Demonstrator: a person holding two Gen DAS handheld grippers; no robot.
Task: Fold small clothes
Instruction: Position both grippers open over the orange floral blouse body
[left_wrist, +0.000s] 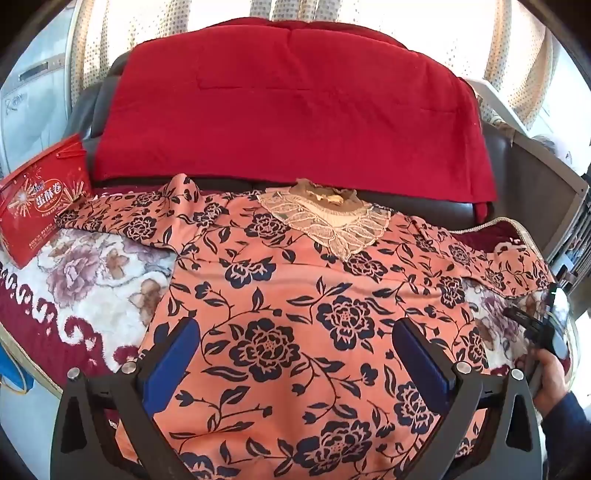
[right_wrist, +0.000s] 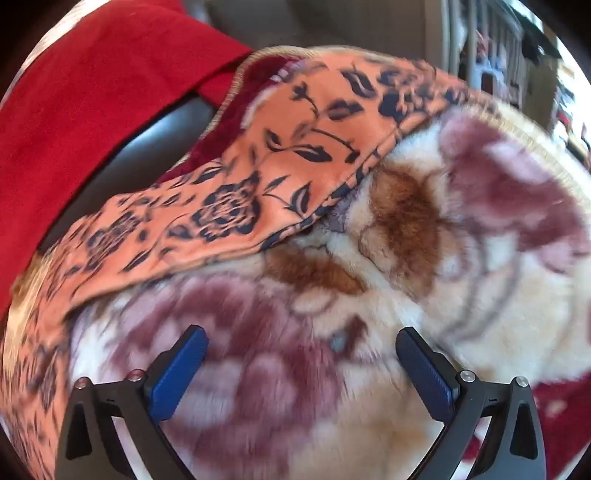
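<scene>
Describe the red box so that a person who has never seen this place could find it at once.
Start at the orange flowered top spread on the plush flowered blanket. Follow its sleeve to the left end; the red box lies just beyond it. Unlike the plain red cloth behind, it is stiff and printed with white characters and fireworks.

Wide-spread tongs (right_wrist: 301, 345) over plush blanket (right_wrist: 424, 266), beside orange floral sleeve (right_wrist: 295, 147)

Left gripper (left_wrist: 295, 332) hung jaws wide over the floral top (left_wrist: 295, 295), nothing between its fingers but flat cloth. Red box (left_wrist: 40, 206) blocked the far left; red blanket (left_wrist: 295, 110) walled off the far side. Fleece blanket (left_wrist: 92, 280) lay bare to the left. Right gripper (right_wrist: 301, 345) stood spread above bare fleece, sleeve (right_wrist: 295, 155) just beyond.
</scene>
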